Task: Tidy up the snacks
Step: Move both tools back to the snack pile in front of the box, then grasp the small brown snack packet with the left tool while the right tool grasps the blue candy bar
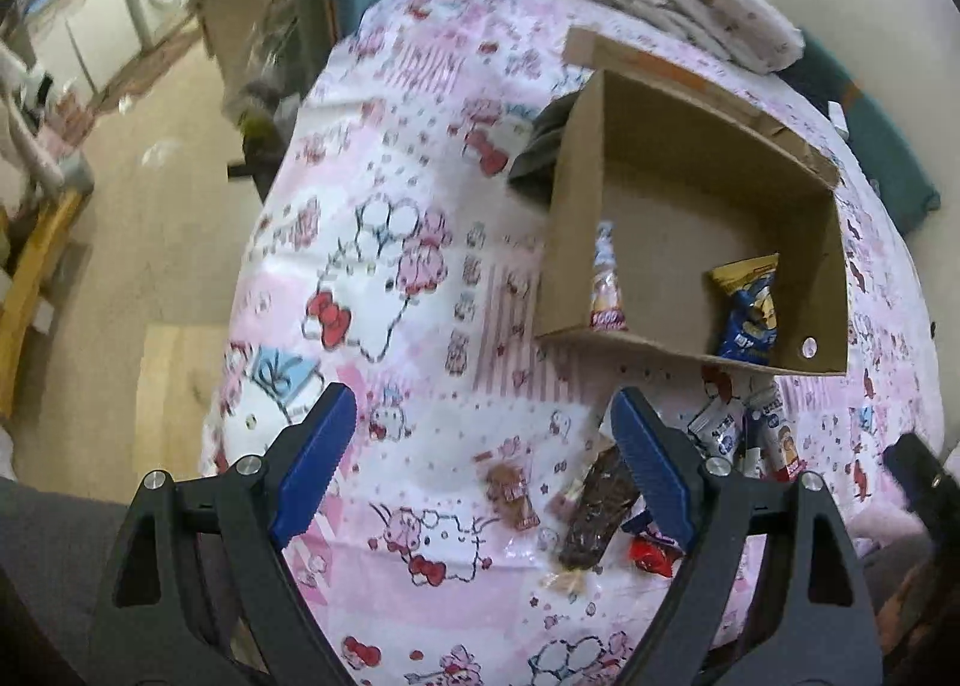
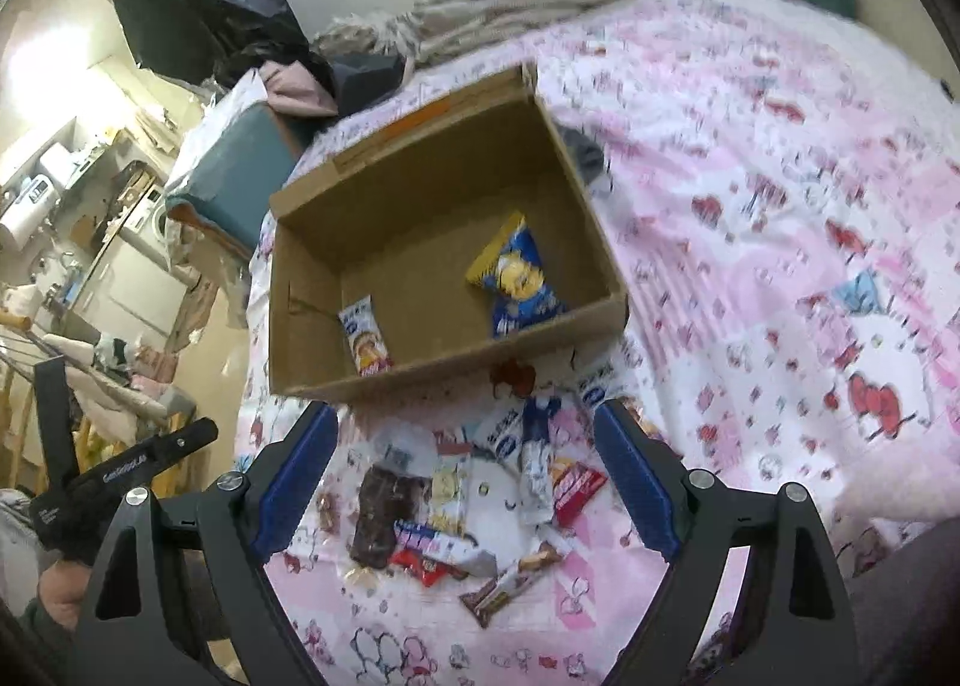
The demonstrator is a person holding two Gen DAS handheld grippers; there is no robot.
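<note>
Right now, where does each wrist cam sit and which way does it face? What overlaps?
Left wrist: rides the left gripper, angled down over the pink cartoon-print bedsheet toward the open brown cardboard box; its own open blue-padded fingers show.
Right wrist: rides the right gripper, angled down at the loose snack pile in front of that box; its open fingers and the left gripper's black body show.
Shared: box, blue-and-yellow snack bag, sheet, snack pile.

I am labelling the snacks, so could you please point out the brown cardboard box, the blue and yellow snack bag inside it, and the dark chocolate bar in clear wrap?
Brown cardboard box (image 2: 312,290), right wrist view, inner left wall.
Blue and yellow snack bag (image 2: 517,281), right wrist view, printed middle.
Dark chocolate bar in clear wrap (image 2: 384,515), right wrist view, bar's centre.
</note>
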